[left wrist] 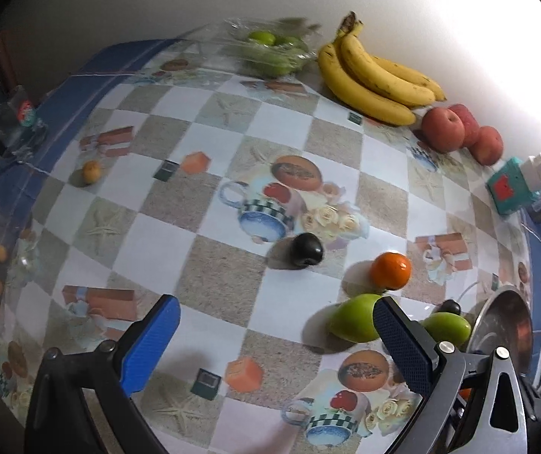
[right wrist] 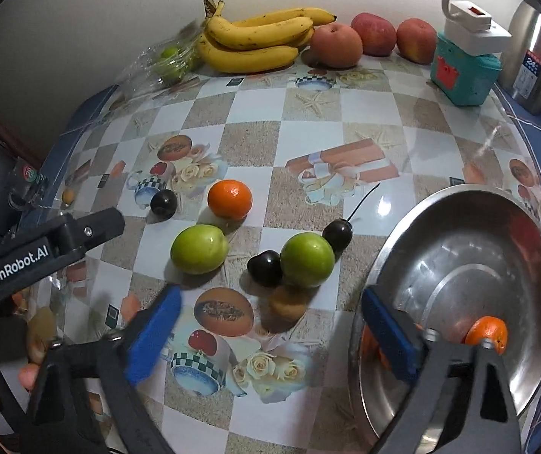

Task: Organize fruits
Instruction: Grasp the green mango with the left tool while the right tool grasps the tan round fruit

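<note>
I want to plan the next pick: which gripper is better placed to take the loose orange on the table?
Probably the left gripper: open, empty, with the orange just ahead beyond its right finger. The right gripper, open too, is at the steel bowl, farther from it.

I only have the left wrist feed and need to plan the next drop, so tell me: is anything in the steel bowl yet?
Observer: Yes, an orange fruit lies in the steel bowl.
Operator: How many dark plums sit near the bowl?
Observer: Two beside the nearer green fruit: one plum on its left, another behind it.
Operator: Is the right gripper free?
Observer: The right gripper is open, holding nothing.
</note>
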Available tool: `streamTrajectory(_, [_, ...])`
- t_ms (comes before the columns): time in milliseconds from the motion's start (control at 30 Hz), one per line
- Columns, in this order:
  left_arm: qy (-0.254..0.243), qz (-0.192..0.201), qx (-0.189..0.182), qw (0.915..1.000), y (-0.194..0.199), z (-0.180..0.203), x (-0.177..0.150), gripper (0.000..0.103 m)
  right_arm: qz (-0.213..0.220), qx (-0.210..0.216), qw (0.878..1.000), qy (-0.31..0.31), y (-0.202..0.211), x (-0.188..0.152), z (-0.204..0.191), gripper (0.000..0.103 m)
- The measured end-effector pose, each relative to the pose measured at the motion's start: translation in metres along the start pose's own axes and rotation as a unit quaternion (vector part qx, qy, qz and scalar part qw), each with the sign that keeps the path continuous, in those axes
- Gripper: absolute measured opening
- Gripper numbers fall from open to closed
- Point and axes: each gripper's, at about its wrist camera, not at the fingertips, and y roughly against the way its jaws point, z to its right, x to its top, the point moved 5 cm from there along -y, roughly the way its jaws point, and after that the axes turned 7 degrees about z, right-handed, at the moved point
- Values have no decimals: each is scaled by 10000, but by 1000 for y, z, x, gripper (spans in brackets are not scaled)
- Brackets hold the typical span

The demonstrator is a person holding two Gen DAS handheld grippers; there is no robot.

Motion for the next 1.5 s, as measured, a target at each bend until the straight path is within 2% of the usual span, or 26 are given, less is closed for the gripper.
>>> streamTrajectory(133, [-53,-182,-245,9995,-10,11,-4,102,-153,-84,9998,31,-7,-4,0,71])
streamTrajectory(333, [-457,-321,-487,9973,-25,38,-9,102,-291,-244,9993,38,-18,-7,2,62])
streamTrajectory(400, [-487,-408,-501,9967,-31,41,-12,98,-333,-280,9990,67,-21,-8,2,57])
streamTrajectory(467, [-515,-473,-491,9963,-36,44,-14,91,-382,-307,9988,77,-25,-9,3,57])
streamTrajectory(633, [-524,-578,-626,9950,-45,52,-19,85,-487,-327,9983,28,-34,-13,7,51])
streamTrajectory(767, [-545,-666,-669,9940,-51,59,-25,77,-528,-346,9980,56,-37,-15,9,50])
streamTrajectory(833, [-561,-675,-675,9938,-54,61,-27,75,-541,-346,9979,33,-38,-15,9,43])
streamTrajectory(933, [-560,-696,-702,9935,-56,63,-28,73,-573,-373,9977,30,-40,-16,9,41])
streamTrajectory(1133, [-514,-696,-725,9936,-60,67,-27,59,-604,-426,9972,60,-43,-18,7,37])
streamTrajectory(1300, [-554,-659,-680,9940,-62,71,-26,58,-606,-427,9972,58,-44,-18,6,37])
streamTrajectory(1367, [-538,-673,-674,9940,-62,70,-26,57,-606,-448,9971,56,-44,-18,6,35])
streamTrajectory(1433, [-519,-693,-683,9939,-61,69,-26,56,-607,-458,9971,18,-42,-18,8,28])
streamTrajectory(1500, [-511,-705,-677,9939,-61,69,-27,56,-610,-441,9972,-28,-42,-18,9,27])
